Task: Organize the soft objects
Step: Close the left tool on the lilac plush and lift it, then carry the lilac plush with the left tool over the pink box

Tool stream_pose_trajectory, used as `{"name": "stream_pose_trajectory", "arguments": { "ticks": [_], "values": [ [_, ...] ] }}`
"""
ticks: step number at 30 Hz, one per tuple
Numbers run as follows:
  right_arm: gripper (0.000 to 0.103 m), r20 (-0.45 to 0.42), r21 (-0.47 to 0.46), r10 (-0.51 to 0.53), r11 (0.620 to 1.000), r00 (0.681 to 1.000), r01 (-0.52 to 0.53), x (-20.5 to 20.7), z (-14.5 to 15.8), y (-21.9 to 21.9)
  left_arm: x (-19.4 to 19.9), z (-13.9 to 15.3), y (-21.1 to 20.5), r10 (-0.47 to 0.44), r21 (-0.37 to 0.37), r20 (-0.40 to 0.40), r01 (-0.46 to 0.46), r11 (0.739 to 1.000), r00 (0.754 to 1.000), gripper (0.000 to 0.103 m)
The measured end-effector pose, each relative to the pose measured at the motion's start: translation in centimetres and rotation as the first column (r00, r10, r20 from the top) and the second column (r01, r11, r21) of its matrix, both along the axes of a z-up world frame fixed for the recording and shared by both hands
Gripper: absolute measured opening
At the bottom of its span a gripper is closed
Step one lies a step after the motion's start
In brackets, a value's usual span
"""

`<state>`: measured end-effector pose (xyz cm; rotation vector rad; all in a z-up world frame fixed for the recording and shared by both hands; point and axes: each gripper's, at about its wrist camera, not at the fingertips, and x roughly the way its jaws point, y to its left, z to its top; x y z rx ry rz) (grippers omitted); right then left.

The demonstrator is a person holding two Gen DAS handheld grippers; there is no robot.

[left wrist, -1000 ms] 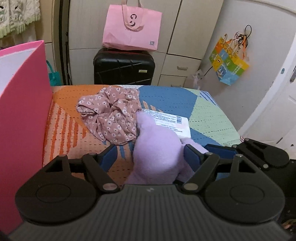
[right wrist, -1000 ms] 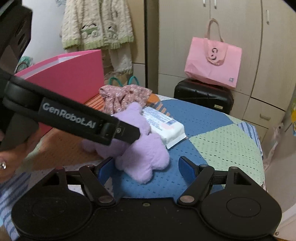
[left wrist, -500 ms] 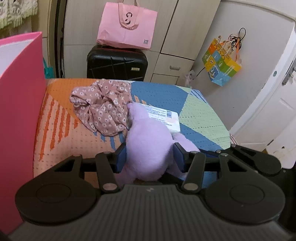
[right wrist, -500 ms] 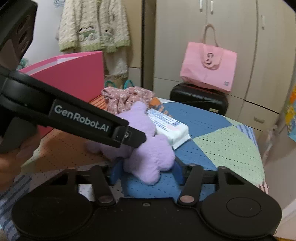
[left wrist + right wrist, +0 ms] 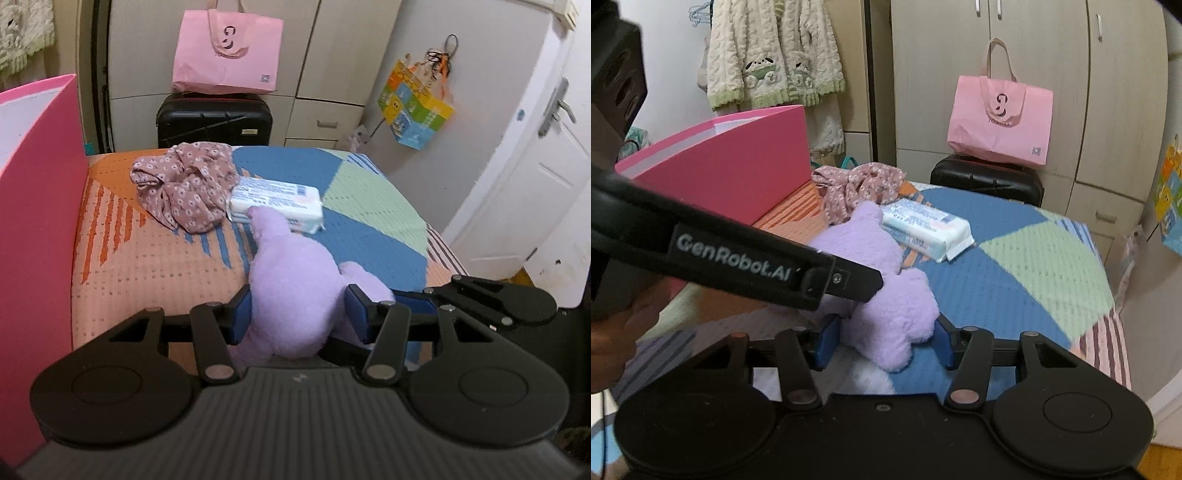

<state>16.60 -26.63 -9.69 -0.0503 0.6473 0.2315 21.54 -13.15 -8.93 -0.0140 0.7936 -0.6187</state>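
The purple plush toy lies on your patchwork bedspread, one limb touching the wipes pack beside the floral cloth. Your left gripper squeezes its body; your right gripper pinches a lower limb.
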Motion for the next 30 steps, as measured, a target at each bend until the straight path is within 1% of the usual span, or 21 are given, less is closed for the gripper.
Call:
{"name": "stream_pose_trajectory", "arguments": {
  "ticks": [5,9,12,16,20,22,26,30],
  "values": [
    [0.058,-0.009,0.008,0.000,1.000,1.000,0.000,-1.6,0.2,0.3,-1.9,0.2,0.2,-0.007,0.007,-0.003,0.008,1.000,1.000,0.052],
    [0.058,-0.012,-0.037,0.003,0.999,1.000,-0.004,-3.2,0.4,0.9,-3.2,0.4,0.5,-0.027,0.000,-0.018,0.027,1.000,0.999,0.052],
    [0.058,-0.017,-0.048,0.011,0.999,1.000,-0.012,-4.3,0.7,1.1,-4.2,0.8,0.9,-0.037,0.003,-0.012,0.037,0.999,0.999,0.052],
    [0.058,-0.029,-0.011,0.007,1.000,1.000,-0.007,-5.4,1.2,1.3,-5.5,1.3,1.5,-0.042,0.009,-0.013,0.043,0.999,0.999,0.052],
    [0.058,-0.031,0.013,0.013,1.000,0.999,-0.012,-6.7,1.7,1.7,-6.6,1.8,2.5,-0.044,-0.007,-0.015,0.044,0.999,0.999,0.052],
    [0.057,-0.030,0.031,0.022,0.999,0.999,-0.021,-7.2,2.0,1.8,-7.1,2.1,3.2,-0.043,-0.018,-0.022,0.043,0.999,0.999,0.052],
    [0.056,-0.033,0.070,0.045,0.997,0.998,-0.043,-8.1,2.6,2.2,-8.1,2.7,4.6,-0.048,-0.015,-0.018,0.048,0.999,0.999,0.052],
    [0.056,-0.037,0.102,0.079,0.992,0.996,-0.075,-8.8,3.2,3.0,-8.8,3.4,6.3,-0.048,-0.019,-0.036,0.047,0.999,0.998,0.052]
  ]
}}
